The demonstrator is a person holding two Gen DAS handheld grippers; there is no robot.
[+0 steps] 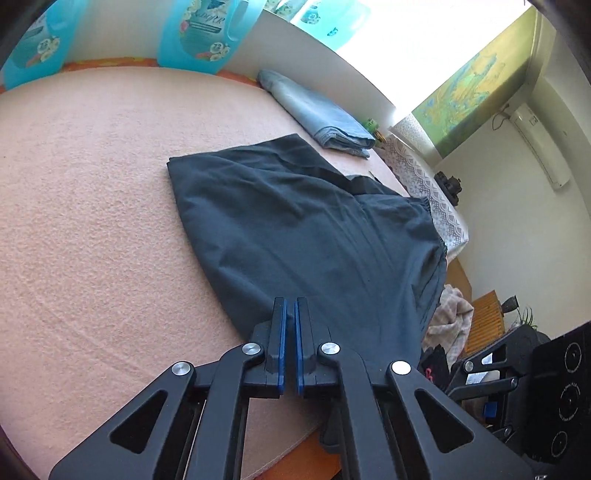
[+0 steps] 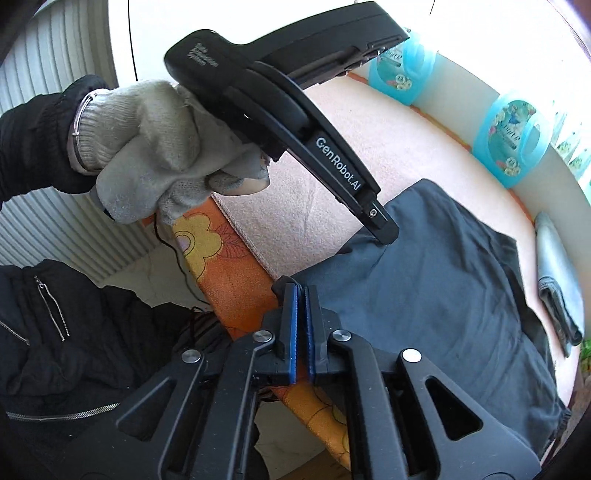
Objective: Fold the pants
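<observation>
Two grippers were in view, both with their blue-padded jaws drawn together and nothing visibly pinched between them. In the left wrist view, the left gripper (image 1: 290, 301) sat at lower centre of the frame with its fingertips over the near edge of the dark pants (image 1: 295, 229), which spread across the middle of the picture on a pink blanket (image 1: 92, 203). A folded light-blue garment (image 1: 317, 110) lay beyond them, toward the upper centre. In the right wrist view, the right gripper (image 2: 301, 288) stood at lower centre, its tips just at the pants' left edge, beside an orange flowered cover (image 2: 221, 266). Above it, a gloved hand (image 2: 147, 147) at upper left held the other tool, whose body read "GenRobot.AI"; whether its tip touched the cloth could not be told. Turquoise bottles (image 1: 199, 33) along the top edge bore the number "72"; their script label was too blurred to read. The pants' far side ran off the frame at lower right.
</observation>
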